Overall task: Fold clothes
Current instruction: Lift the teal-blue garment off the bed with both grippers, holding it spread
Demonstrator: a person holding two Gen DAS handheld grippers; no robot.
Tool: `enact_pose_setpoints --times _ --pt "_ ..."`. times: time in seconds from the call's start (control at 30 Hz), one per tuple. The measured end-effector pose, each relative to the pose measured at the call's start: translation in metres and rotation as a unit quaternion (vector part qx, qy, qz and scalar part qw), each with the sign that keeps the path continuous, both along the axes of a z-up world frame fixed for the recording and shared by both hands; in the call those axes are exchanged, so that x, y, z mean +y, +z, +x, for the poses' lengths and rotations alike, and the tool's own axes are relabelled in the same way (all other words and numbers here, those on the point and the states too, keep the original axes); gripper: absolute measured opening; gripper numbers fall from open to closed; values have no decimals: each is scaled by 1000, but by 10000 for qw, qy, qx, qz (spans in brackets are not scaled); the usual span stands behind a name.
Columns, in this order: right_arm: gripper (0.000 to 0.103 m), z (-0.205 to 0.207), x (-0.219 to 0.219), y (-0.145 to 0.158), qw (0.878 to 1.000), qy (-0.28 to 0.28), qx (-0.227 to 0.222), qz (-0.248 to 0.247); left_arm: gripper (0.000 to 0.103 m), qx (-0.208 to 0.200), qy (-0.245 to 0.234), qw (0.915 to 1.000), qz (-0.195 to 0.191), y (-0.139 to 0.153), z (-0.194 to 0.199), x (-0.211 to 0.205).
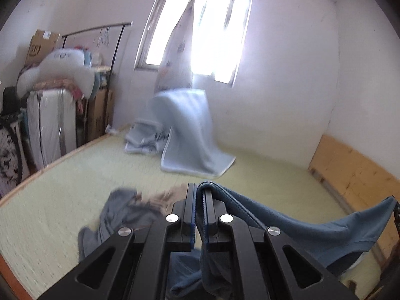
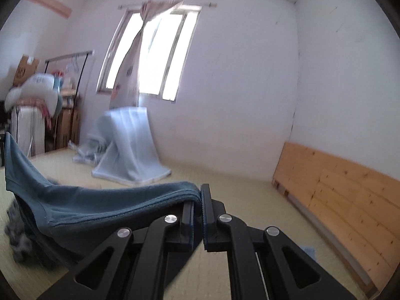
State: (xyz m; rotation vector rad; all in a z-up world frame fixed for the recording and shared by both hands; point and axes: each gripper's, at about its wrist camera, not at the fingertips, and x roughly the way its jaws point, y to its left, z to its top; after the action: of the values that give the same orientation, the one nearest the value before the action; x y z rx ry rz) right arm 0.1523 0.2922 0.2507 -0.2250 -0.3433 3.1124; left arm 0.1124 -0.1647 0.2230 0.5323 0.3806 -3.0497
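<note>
my left gripper (image 1: 198, 195) and right gripper (image 2: 198, 197) each pinch a hemmed edge of the blue garment (image 1: 287, 222) slung between them above the mat (image 1: 62, 187), and a sharp tug could slip that thin bite.

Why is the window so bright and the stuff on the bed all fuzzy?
Left wrist view: sunlight floods the window white, and the grey clothes pile is smeared by motion blur. Right wrist view: same window glare, a blurry light blue blanket, and walls bent by the fisheye lens.
</note>
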Motion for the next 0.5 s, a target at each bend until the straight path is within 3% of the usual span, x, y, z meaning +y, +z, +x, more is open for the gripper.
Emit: enact_pose_setpoints --times 0.2,0.37,0.5 --pt "3 44 8 80 9981 -12 607 -136 3 641 -47 9978 -155 94 37 -5" --pt "3 80 13 140 9941 -44 1059 -231 3 1128 -148 9935 -40 167 74 -12" --pt "3 109 18 188 9894 -69 1418 -306 3 1343 -250 9906 -26 212 99 -10"
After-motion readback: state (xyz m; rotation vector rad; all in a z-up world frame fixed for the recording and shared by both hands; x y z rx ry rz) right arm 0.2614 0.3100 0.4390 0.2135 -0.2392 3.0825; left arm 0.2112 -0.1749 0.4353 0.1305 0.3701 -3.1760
